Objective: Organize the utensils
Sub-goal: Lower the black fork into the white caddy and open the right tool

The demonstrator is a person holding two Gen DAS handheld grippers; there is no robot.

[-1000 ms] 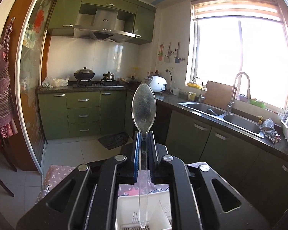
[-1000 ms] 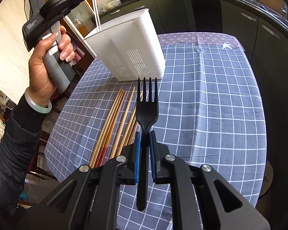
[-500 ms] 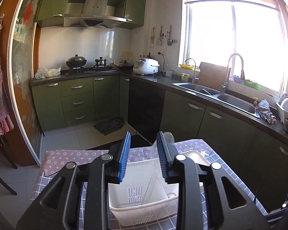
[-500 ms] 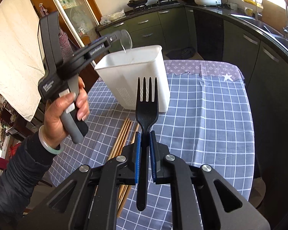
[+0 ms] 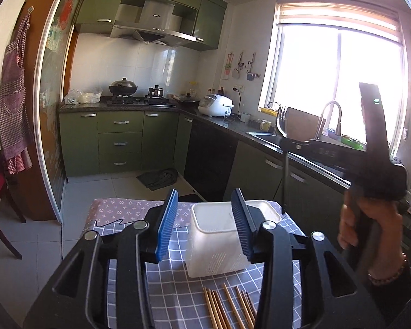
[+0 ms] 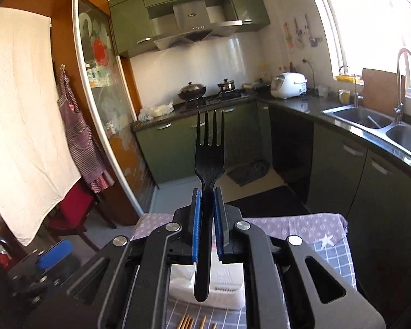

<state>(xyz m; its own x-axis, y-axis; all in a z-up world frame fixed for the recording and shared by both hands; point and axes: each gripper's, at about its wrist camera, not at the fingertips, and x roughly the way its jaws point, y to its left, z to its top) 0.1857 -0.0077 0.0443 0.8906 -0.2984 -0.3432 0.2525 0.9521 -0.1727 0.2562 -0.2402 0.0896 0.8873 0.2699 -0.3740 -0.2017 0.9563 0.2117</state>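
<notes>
Right wrist view: right gripper (image 6: 205,219) jaws clamp a black fork (image 6: 208,148) above the white holder (image 5: 216,235)
Left gripper (image 5: 202,224) jaws have just been opening, empty; next, lower the fork handle-first into the holder on the desk (image 5: 178,282)

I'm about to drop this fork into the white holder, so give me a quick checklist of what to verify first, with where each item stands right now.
1. Fork gripped firmly by the right gripper: ok, blue pads clamp its handle, prongs up.
2. Fork hanging above the holder: ok, in the left camera its lower end hangs at the holder's far rim.
3. Left gripper out of the way: ok, its jaws have just been opening, nothing between them, and it sits on the near side of the holder.
4. Holder upright on the tablecloth: ok.
5. Free compartment for the fork: cannot tell, the inside is mostly hidden.
6. Chopsticks clear of the holder: ok, lying in front of it.
</notes>
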